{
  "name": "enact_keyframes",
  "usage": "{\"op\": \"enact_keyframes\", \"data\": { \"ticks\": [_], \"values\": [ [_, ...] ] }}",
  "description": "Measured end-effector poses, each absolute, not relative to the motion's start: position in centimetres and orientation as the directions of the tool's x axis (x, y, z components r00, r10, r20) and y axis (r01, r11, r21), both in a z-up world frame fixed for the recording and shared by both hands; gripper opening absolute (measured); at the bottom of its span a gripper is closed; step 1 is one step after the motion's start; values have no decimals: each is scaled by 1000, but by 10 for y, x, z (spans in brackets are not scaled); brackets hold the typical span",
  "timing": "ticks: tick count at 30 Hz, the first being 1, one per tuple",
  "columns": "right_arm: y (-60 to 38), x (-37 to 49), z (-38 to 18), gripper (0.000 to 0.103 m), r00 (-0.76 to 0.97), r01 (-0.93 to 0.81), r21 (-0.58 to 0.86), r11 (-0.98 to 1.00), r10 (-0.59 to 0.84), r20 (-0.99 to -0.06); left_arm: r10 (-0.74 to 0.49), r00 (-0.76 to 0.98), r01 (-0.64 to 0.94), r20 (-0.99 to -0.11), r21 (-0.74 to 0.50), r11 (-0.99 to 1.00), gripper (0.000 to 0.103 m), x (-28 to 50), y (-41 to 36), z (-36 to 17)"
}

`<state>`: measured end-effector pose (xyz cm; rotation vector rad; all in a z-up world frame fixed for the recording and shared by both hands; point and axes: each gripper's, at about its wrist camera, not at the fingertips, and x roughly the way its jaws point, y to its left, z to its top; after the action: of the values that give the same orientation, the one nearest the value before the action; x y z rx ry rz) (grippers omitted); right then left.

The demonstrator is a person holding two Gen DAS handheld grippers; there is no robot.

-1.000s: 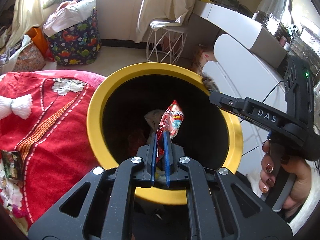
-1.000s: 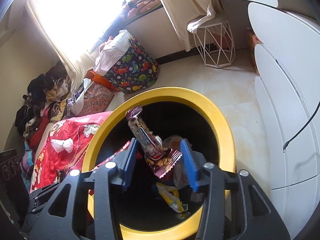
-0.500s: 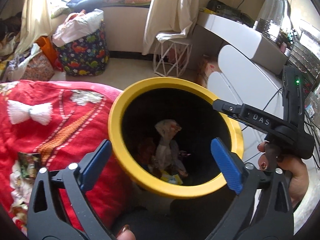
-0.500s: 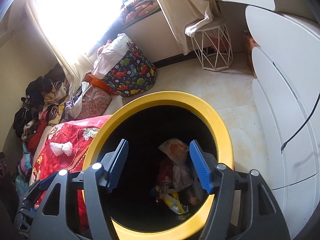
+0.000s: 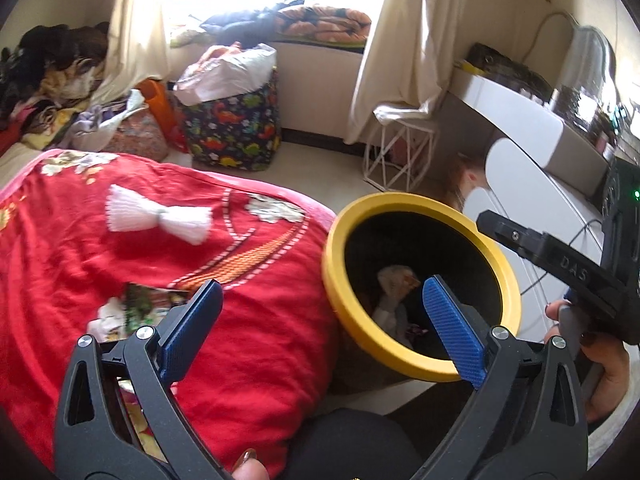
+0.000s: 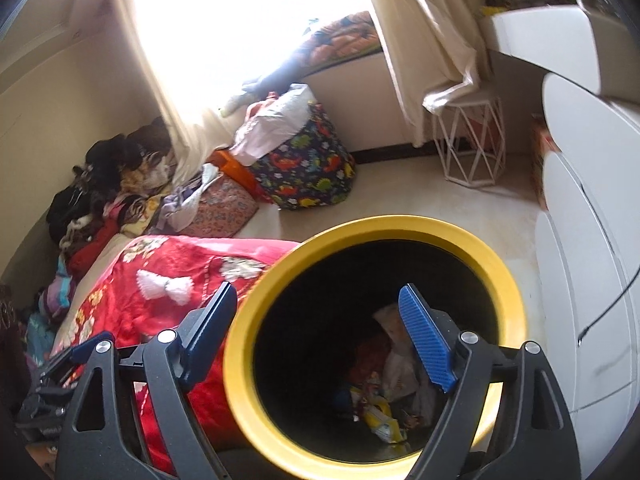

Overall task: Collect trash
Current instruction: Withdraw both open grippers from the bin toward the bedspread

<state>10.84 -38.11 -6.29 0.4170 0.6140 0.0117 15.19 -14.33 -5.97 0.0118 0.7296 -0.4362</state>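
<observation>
Both tongs, left point(image 5: 320, 320) spread empty and right point(image 6: 316, 336) opening empty, dropped their wrappers into the bin point(image 5: 404, 204); the bed's wrapper point(image 5: 140, 304) looks light and crinkly, best pinched by an edge.

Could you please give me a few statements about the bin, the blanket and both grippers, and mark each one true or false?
1. The bin has a yellow rim. True.
2. The bin is empty. False: wrappers lie at its bottom.
3. The left gripper grips a wrapper. False: its jaws stand wide with nothing between them.
4. A white bow lies on the red blanket. True.
5. The right gripper is shut. False: its jaws are opening, with nothing held.
</observation>
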Motion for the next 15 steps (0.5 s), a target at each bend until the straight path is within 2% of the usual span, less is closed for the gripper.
{"op": "enact_keyframes", "data": {
  "ticks": [15],
  "values": [
    [-306, 120, -52, 81, 794, -45, 312, 949, 223, -565, -289, 743, 238, -604, -165, 957, 92, 147, -63, -51]
  ]
}}
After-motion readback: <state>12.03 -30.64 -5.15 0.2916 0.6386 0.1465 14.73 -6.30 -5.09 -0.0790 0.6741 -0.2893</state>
